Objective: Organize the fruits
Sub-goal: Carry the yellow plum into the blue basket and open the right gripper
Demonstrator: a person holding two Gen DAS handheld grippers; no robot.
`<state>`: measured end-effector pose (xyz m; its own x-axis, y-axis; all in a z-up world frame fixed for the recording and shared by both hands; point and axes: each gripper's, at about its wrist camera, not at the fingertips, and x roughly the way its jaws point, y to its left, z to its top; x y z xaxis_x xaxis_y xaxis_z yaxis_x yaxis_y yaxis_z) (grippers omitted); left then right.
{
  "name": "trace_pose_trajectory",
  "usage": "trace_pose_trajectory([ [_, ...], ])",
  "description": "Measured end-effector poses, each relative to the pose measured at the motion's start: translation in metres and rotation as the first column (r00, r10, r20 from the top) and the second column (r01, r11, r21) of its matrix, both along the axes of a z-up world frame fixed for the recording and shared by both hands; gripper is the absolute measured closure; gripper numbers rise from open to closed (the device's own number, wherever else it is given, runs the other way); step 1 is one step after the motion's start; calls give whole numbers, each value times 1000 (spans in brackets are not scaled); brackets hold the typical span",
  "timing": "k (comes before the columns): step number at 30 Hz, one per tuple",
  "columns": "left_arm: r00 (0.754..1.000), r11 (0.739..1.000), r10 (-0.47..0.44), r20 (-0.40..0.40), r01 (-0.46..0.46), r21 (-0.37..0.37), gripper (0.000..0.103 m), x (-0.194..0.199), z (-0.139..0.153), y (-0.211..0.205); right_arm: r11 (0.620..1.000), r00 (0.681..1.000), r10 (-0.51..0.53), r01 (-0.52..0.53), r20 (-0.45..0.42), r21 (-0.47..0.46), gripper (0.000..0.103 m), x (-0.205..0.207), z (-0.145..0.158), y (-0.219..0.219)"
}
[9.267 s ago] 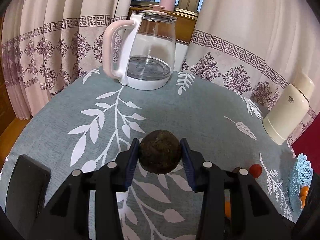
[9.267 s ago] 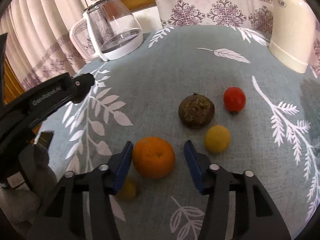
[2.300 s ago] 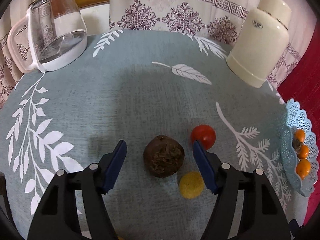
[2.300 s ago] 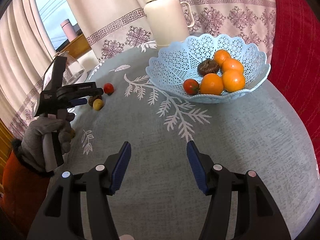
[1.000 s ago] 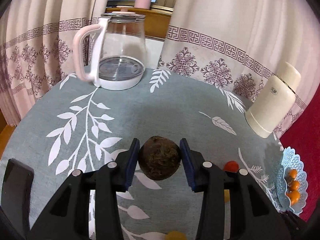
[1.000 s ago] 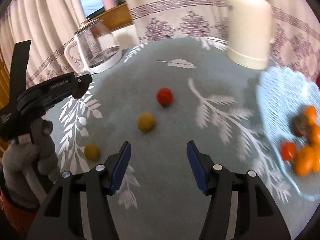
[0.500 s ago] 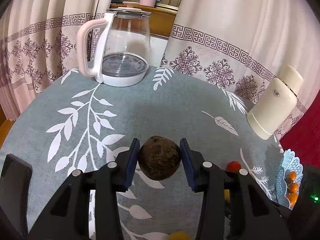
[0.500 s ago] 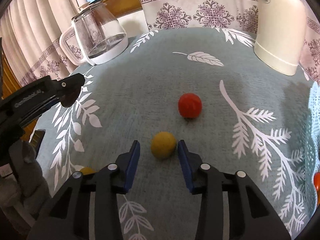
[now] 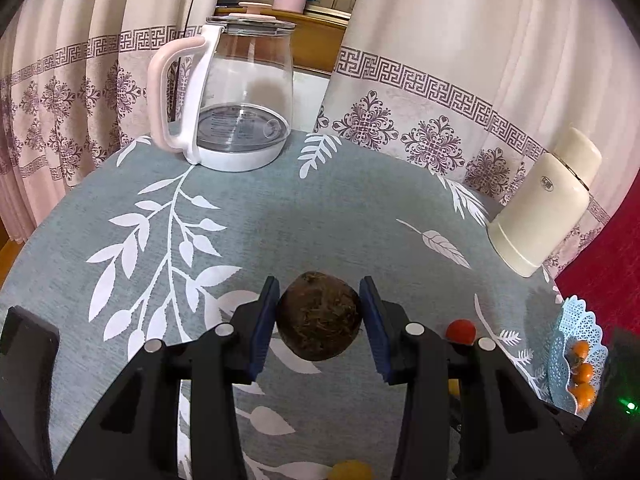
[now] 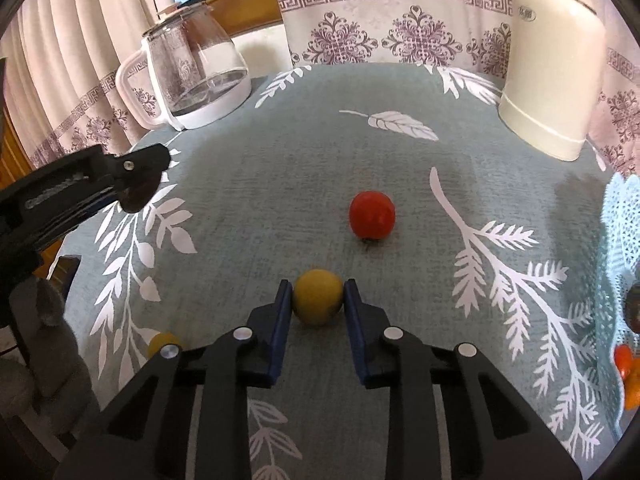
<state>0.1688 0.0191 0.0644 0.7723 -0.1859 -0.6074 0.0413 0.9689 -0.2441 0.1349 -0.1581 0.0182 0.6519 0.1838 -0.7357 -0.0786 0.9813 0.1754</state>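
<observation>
My left gripper [image 9: 320, 316] is shut on a dark brown rough fruit [image 9: 319, 315] and holds it above the table. My right gripper [image 10: 318, 297] is shut on a yellow round fruit [image 10: 318, 297] that rests on the tablecloth. A red tomato [image 10: 372, 214] lies just beyond it; it also shows in the left wrist view [image 9: 461, 330]. A second small yellow fruit [image 10: 162, 343] lies at the lower left, and one shows in the left wrist view [image 9: 349, 470]. The light blue basket [image 9: 568, 344] with orange fruits stands at the right edge.
A glass kettle [image 9: 236, 104] with a pink handle stands at the table's back. A cream thermos [image 9: 544, 208] stands back right. The left gripper [image 10: 80, 184] shows at the left of the right wrist view. Curtains hang behind the round table.
My right gripper has moved forward and closed on the yellow fruit. My left gripper keeps hold of the brown fruit and has shifted only slightly.
</observation>
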Motion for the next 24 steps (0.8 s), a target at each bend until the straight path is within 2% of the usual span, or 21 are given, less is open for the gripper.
trace_pose_trajectory([
  [14,998,998,-59,-5,58,-32,60,-6,-1,-13,993,992,-101,96,72,69,76,-46,31,-40],
  [24,997,997,-79,7,79,-23,60,-12,1,-22,960,955,-267,253,125,119,76,-89,53,-103],
])
